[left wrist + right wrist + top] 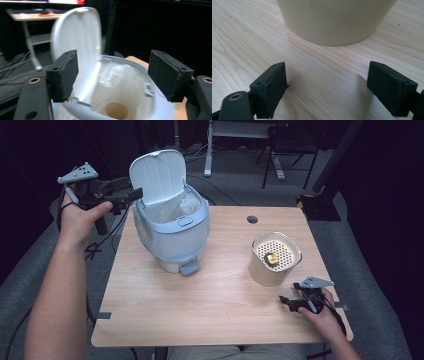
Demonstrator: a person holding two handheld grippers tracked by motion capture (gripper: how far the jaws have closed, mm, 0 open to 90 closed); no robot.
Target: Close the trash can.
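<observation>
- Left gripper (131, 196) is hovering with jaws spread apart and empty beside the raised lid (158, 175) of the pedal bin (172, 232), which is standing at the table's (200, 295) far left.
- Right gripper (286, 302) is resting low near the table's front right, jaws apart, just before the cream perforated-top container (275, 260).
- Inside the lined bin, a cardboard tube (117, 110) is lying.

A light wooden worktop (200, 310) stands on grey carpet (380, 285) in a dark, black-curtained room, with a white-legged desk (240, 130) and a dark chair (292, 145) behind it.
</observation>
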